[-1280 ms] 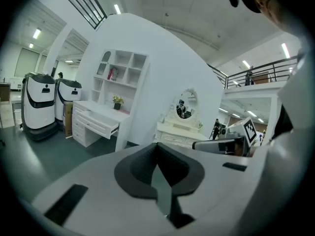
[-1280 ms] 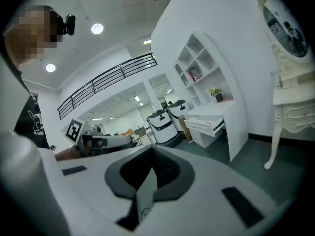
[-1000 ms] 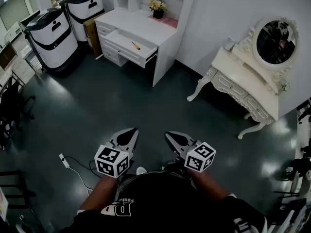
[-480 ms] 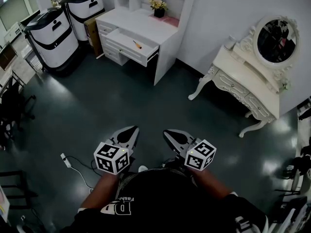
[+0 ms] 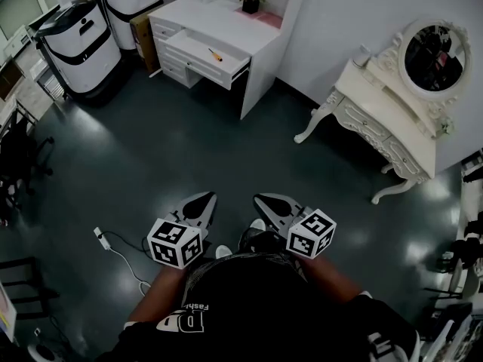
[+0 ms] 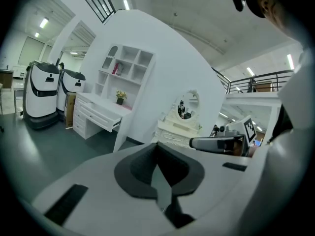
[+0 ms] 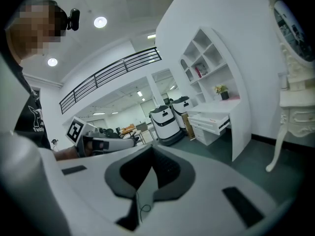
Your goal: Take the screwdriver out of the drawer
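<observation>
Across the head view, the small orange-handled screwdriver lies inside the open white drawer of the white desk. It is far off at 11 o'clock from the person and well apart from both tools. The left gripper and the right gripper hang side by side over the dark glossy floor, each with its jaws pressed together on nothing.

The step in hand looks to be the walk to the desk. It is best done by heading straight for 11 o'clock, stopping square to the drawer front, and spreading one pair of jaws only once above the handle.

Two white-and-black robot units stand at 10 o'clock beside the desk. A cream carved dressing table is at 2 o'clock and black chairs at 9 o'clock. A white plug and cable lie at 8 o'clock of the left gripper, a likely trip risk; the way ahead looks free.

Along the left gripper view, the left gripper is closed and empty. The desk sits at 10 o'clock with its drawer pulled out, and the right gripper is at 3 o'clock. The screwdriver is too small to make out.

Along the right gripper view, the right gripper is likewise closed on nothing. The desk and drawer stand at 2 o'clock, the robot units at 12.
</observation>
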The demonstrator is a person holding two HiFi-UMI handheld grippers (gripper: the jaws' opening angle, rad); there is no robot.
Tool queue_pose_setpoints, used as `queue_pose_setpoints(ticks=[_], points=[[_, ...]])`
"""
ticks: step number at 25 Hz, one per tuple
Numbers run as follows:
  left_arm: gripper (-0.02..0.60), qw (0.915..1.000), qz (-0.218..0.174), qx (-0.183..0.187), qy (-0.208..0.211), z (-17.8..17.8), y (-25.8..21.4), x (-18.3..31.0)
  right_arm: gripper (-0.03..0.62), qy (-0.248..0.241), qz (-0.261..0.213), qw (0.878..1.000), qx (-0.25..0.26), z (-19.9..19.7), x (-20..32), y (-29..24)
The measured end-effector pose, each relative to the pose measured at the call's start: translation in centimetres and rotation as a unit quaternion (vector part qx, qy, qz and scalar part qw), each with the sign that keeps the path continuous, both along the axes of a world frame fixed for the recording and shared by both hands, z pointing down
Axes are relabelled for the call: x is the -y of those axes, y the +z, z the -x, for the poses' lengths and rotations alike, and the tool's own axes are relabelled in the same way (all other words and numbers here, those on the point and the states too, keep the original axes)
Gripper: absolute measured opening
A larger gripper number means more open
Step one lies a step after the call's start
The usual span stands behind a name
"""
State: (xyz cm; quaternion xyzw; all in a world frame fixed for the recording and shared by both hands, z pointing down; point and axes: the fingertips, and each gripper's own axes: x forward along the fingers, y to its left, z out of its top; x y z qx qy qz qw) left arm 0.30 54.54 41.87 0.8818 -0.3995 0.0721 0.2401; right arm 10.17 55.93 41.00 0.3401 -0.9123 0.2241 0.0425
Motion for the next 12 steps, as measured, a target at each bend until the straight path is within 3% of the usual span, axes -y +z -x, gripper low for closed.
queue_pose_setpoints(ticks=[12], points=[[0.014,0.9993,0.005,0.024,-0.030,2.1,1.1,1.6,0.008,0.008,0.026,0.999,0.028,0.8,3.9,1.2]])
